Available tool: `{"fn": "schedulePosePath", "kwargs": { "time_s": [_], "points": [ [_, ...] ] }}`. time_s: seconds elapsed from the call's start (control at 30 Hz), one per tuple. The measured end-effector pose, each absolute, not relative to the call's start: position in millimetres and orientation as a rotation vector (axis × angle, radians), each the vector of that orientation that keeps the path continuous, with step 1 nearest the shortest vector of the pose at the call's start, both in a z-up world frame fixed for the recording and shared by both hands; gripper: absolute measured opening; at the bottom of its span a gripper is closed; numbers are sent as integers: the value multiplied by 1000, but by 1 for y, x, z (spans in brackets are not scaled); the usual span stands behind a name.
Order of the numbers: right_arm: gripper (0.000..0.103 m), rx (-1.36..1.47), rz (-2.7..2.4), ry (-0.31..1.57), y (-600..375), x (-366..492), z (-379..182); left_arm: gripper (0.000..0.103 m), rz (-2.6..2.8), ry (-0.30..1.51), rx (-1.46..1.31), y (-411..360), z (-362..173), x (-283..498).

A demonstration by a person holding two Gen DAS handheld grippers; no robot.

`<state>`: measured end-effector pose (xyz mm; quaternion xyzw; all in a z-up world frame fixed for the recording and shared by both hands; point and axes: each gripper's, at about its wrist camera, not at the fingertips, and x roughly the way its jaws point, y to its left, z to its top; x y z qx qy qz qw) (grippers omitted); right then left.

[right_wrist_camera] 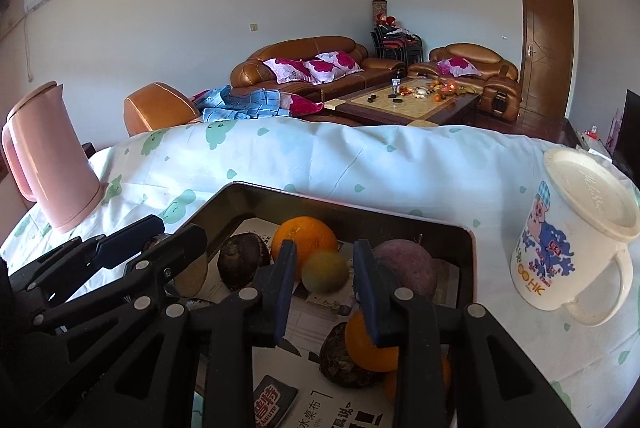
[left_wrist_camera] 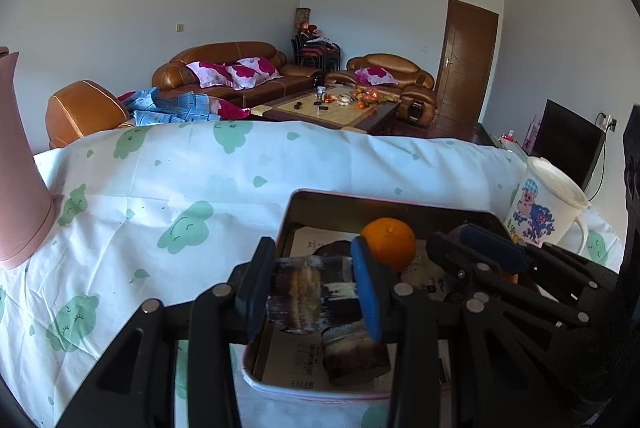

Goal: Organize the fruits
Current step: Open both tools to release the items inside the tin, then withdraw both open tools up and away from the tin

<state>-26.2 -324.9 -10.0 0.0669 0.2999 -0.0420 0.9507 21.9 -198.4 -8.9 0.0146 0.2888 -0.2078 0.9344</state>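
A metal tray (left_wrist_camera: 304, 197) lined with newspaper sits on the cloth-covered table. My left gripper (left_wrist_camera: 314, 292) is shut on a dark purple piece of sugarcane (left_wrist_camera: 312, 294), held over the tray's left part. Another sugarcane piece (left_wrist_camera: 354, 354) lies below it, and an orange (left_wrist_camera: 390, 242) lies behind. My right gripper (right_wrist_camera: 326, 288) is open above the tray (right_wrist_camera: 472, 248), with a small yellow-green fruit (right_wrist_camera: 325, 271) between its fingers but not gripped. Around it lie an orange (right_wrist_camera: 304, 236), a dark round fruit (right_wrist_camera: 243, 260), a purple apple (right_wrist_camera: 406, 264), another orange (right_wrist_camera: 366, 346) and a brown fruit (right_wrist_camera: 340, 356).
A pink kettle (right_wrist_camera: 52, 155) stands at the left on the table. A white lidded mug (right_wrist_camera: 572, 232) with a cartoon stands to the right of the tray. The white cloth (left_wrist_camera: 180, 195) has green prints. Sofas and a coffee table are beyond.
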Motion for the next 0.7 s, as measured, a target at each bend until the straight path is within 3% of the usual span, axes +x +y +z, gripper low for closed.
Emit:
{"fn": "schedulePosePath", "kwargs": {
  "time_s": [0.13, 0.23, 0.3, 0.43, 0.47, 0.53, 0.57, 0.6, 0.7],
  "points": [
    [41, 169, -87, 570, -326, -39, -5, 41, -421, 594, 33, -199, -9, 23],
    [59, 178, -177, 453, -330, -62, 10, 41, -419, 596, 34, -200, -9, 22],
    [77, 211, -257, 364, -337, -79, 20, 41, -420, 591, 46, -202, -8, 21],
    [78, 283, -365, 303, -351, -100, 24, 42, -423, 578, 69, -207, -7, 17],
    [78, 294, -389, 303, -353, -103, 23, 46, -420, 569, 67, -207, -7, 16],
    [78, 317, -423, 295, -354, -110, 21, 74, -421, 538, 55, -206, -4, 11],
    [78, 328, -432, 291, -354, -113, 20, 92, -412, 513, 52, -205, -2, 7],
    [78, 335, -440, 288, -354, -117, 19, 103, -401, 482, 49, -204, 0, 2],
    [78, 334, -463, 289, -350, -123, 18, 103, -416, 397, 62, -204, 7, -12]
  ]
}}
